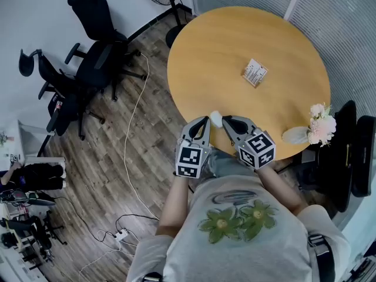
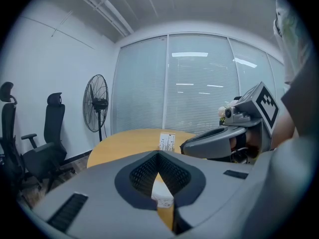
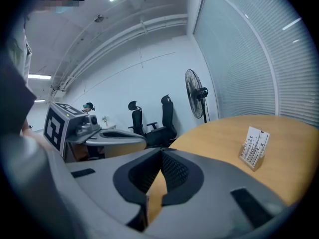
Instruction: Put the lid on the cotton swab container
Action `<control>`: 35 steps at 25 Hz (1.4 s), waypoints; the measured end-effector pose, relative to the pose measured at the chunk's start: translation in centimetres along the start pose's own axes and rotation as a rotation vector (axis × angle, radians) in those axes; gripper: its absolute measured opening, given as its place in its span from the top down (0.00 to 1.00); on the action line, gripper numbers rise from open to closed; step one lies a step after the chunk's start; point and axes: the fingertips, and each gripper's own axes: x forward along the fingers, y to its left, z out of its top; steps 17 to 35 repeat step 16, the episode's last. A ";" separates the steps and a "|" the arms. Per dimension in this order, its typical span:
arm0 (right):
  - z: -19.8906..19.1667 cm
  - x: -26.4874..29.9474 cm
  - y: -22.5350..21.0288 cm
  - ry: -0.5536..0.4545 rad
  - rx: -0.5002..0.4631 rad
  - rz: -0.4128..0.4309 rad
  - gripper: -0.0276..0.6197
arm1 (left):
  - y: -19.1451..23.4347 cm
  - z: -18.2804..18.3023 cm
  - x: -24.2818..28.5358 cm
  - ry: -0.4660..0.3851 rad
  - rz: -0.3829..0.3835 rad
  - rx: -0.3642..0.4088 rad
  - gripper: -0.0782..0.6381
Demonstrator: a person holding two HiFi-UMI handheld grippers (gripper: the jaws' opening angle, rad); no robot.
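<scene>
The little white tub (image 1: 215,118) sat at the near edge of the round table (image 1: 235,40), right between the tips of the two grippers. I couldn't tell whether its lid was on. It looked like light, smooth plastic, likely to skid or tip if nudged, so I'd take it by its sides and a lid by its rim. The left gripper (image 1: 205,121) and right gripper (image 1: 225,120) were both closed with nothing pinched, held side by side, angled gently down, tips converging towards the tub, forearms tucked in close.
</scene>
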 end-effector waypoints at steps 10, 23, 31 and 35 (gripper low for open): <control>-0.1 -0.8 0.9 -0.012 -0.001 -0.010 0.96 | -0.4 0.2 -0.9 -0.001 0.018 0.008 0.89; -0.1 -1.4 1.0 -0.021 -0.004 -0.011 0.96 | -1.1 0.1 -1.1 0.000 0.013 0.013 0.89; -0.1 -1.4 1.0 -0.021 -0.004 -0.011 0.96 | -1.1 0.1 -1.1 0.000 0.013 0.013 0.89; -0.1 -1.4 1.0 -0.021 -0.004 -0.011 0.96 | -1.1 0.1 -1.1 0.000 0.013 0.013 0.89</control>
